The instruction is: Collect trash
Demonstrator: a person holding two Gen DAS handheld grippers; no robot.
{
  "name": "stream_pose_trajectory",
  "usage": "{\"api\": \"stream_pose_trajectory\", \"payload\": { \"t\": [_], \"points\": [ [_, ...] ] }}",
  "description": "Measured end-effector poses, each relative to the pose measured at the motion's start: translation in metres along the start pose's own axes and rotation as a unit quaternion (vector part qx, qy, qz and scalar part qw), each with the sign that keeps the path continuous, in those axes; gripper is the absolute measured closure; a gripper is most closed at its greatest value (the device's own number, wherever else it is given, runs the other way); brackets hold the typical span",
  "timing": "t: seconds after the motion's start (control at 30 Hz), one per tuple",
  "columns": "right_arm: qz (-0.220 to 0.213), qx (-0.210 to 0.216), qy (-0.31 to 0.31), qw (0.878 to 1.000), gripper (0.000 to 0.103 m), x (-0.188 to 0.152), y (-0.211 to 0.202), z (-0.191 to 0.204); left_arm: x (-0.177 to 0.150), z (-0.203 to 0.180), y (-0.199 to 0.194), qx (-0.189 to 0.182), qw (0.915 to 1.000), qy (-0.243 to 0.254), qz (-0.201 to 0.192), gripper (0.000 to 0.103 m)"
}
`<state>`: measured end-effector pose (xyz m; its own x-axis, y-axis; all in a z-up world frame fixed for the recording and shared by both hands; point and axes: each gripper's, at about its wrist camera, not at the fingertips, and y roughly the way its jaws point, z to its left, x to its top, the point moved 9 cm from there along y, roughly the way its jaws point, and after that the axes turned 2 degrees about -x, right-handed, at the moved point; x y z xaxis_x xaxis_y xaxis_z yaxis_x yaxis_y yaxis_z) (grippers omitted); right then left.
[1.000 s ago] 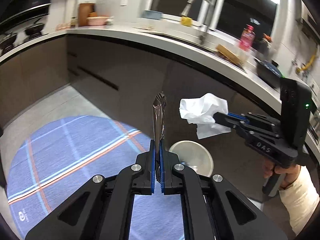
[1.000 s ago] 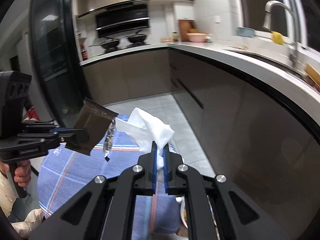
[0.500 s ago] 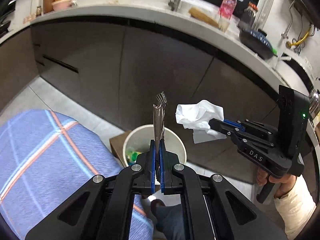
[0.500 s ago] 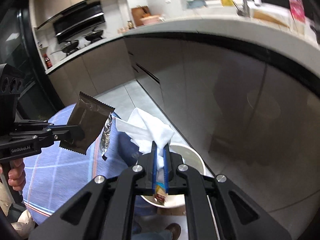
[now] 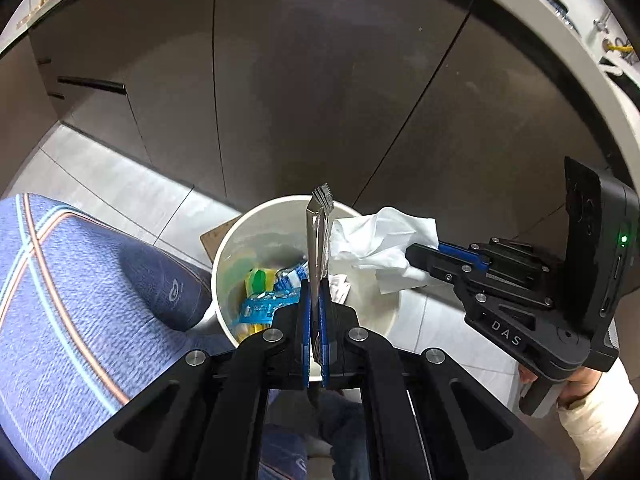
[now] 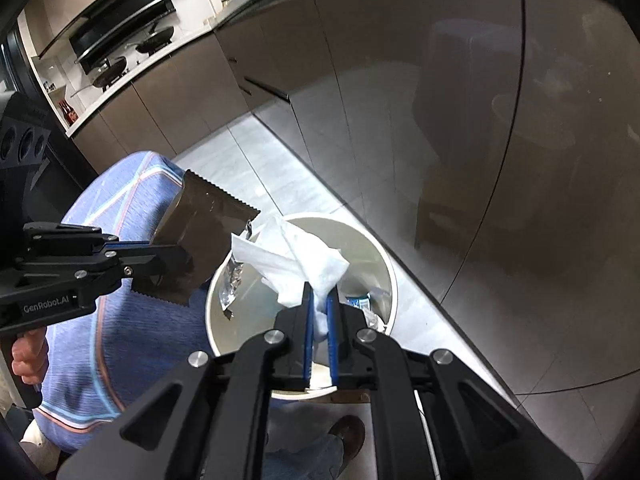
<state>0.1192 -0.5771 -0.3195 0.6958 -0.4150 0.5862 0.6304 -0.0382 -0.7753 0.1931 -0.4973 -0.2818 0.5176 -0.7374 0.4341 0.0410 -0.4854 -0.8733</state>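
My left gripper [image 5: 316, 292] is shut on a brown foil wrapper [image 5: 318, 236], seen edge-on, and holds it over the white trash bin [image 5: 224, 256]. The wrapper shows flat in the right wrist view [image 6: 200, 244], at the bin's left rim, held by the left gripper [image 6: 172, 258]. My right gripper [image 6: 319, 300] is shut on a crumpled white tissue [image 6: 296, 260] above the bin [image 6: 384, 264]. In the left wrist view the tissue [image 5: 380, 244] and right gripper [image 5: 420, 252] hang over the bin's right rim. Colourful wrappers [image 5: 264, 296] lie inside the bin.
Dark cabinet fronts [image 5: 320, 80] stand right behind the bin. A blue striped round rug [image 5: 60, 300] lies on the floor to the left. My leg and shoe [image 6: 348, 436] are below the bin. A stove with pans [image 6: 132, 48] is far back left.
Both grippers have tilted down and moved in over the bin, which now fills the centre of both views. The wrapper and tissue stay gripped.
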Motion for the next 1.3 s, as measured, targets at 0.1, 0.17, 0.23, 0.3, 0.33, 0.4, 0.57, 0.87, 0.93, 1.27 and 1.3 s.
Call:
{"api": "stream_pose_trajectory", "payload": {
  "t": [0.1,0.17,0.23,0.3,0.33,0.4,0.57,0.87,0.93,1.27,1.3],
  "points": [
    [0.01,0.004,-0.002,1.0,0.092,-0.002,0.015,-0.002,-0.002,0.004,0.014,0.006,0.9999,-0.001,0.012,0.099],
    [0.017,0.005,-0.003,1.0,0.092,-0.005,0.024,-0.004,-0.004,0.01,0.023,0.011,0.9997,-0.004,0.02,0.099],
    [0.022,0.006,-0.006,1.0,0.091,-0.007,0.03,-0.003,-0.006,0.015,0.03,0.016,0.9995,-0.008,0.025,0.099],
    [0.026,0.01,-0.01,1.0,0.09,-0.01,0.036,-0.003,-0.007,0.019,0.035,0.019,0.9994,-0.011,0.027,0.098],
    [0.028,0.011,-0.013,0.999,0.088,-0.008,0.038,-0.001,-0.007,0.02,0.038,0.02,0.9993,-0.012,0.03,0.095],
    [0.03,0.012,-0.018,0.999,0.083,-0.006,0.042,0.0,-0.006,0.021,0.042,0.024,0.9991,-0.014,0.031,0.091],
    [0.031,0.016,-0.03,0.999,0.061,-0.005,0.047,0.003,-0.007,0.027,0.042,0.032,0.999,-0.02,0.026,0.073],
    [0.026,0.03,-0.059,0.997,0.038,-0.008,0.046,0.016,0.003,0.029,0.028,0.028,0.9992,-0.029,-0.005,0.044],
    [0.023,0.032,-0.059,0.997,0.035,-0.008,0.045,0.013,0.004,0.031,0.025,0.028,0.999,-0.033,-0.008,0.043],
    [0.009,0.023,-0.064,0.998,0.003,-0.008,0.033,0.012,0.018,0.044,-0.008,0.061,0.9941,-0.066,-0.061,0.008],
    [0.006,0.021,-0.065,0.998,0.003,-0.007,0.031,0.013,0.018,0.046,-0.01,0.062,0.9939,-0.069,-0.06,0.008]
  ]
}}
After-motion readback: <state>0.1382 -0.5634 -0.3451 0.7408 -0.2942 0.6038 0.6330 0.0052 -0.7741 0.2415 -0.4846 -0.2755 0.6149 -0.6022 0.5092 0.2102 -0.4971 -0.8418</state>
